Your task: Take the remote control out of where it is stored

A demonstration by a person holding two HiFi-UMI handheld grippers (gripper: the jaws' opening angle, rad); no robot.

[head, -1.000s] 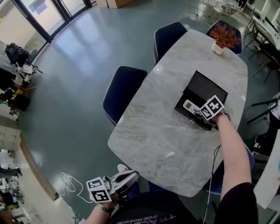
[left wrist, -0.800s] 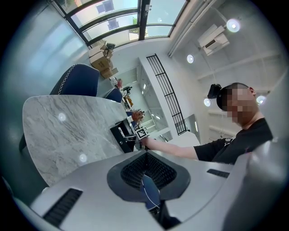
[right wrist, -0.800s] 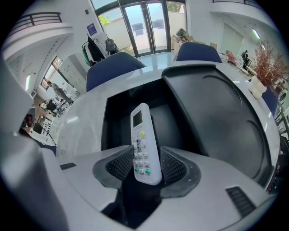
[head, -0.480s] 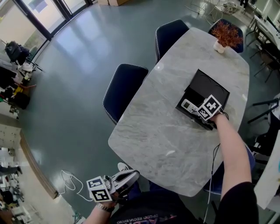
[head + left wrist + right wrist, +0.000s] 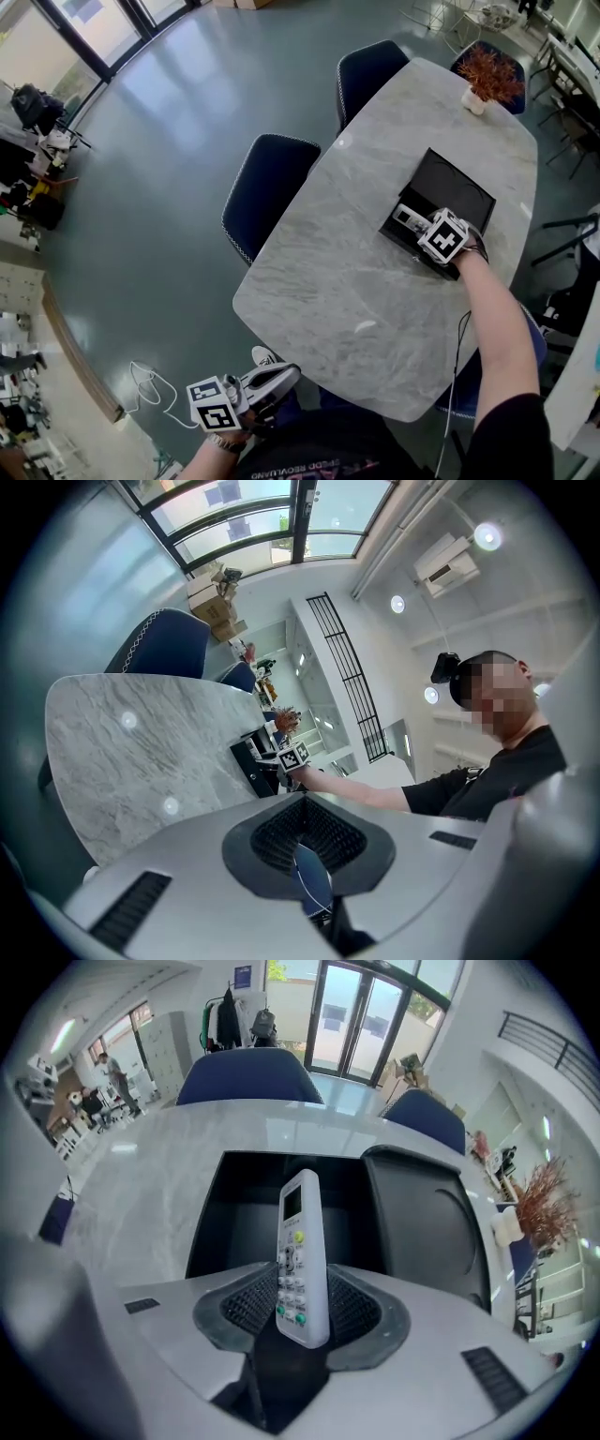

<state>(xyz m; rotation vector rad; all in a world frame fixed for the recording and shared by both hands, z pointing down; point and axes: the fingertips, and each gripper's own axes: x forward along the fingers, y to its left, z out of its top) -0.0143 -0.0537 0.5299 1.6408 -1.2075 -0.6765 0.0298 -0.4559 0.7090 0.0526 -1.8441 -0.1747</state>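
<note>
A white remote control [image 5: 300,1258] with green buttons stands between the black pads of my right gripper [image 5: 302,1309], which is shut on its lower end. It is held over the open black box [image 5: 239,1211], whose lid [image 5: 424,1215] lies back to the right. In the head view the remote [image 5: 407,217] shows just left of the right gripper [image 5: 421,228], at the near edge of the box [image 5: 450,187] on the marble table [image 5: 319,281]. My left gripper [image 5: 279,377] hangs low beside the person's body, off the table. Its jaws [image 5: 305,855] are together with nothing held.
Two dark blue chairs [image 5: 267,183] [image 5: 370,70] stand along the table's left side. A reddish dried plant in a white vase [image 5: 487,80] sits at the far end. A cable [image 5: 150,389] lies on the floor near the left gripper.
The right gripper has turned and shifted slightly left with the remote held in it. The left gripper has stayed where it was.
</note>
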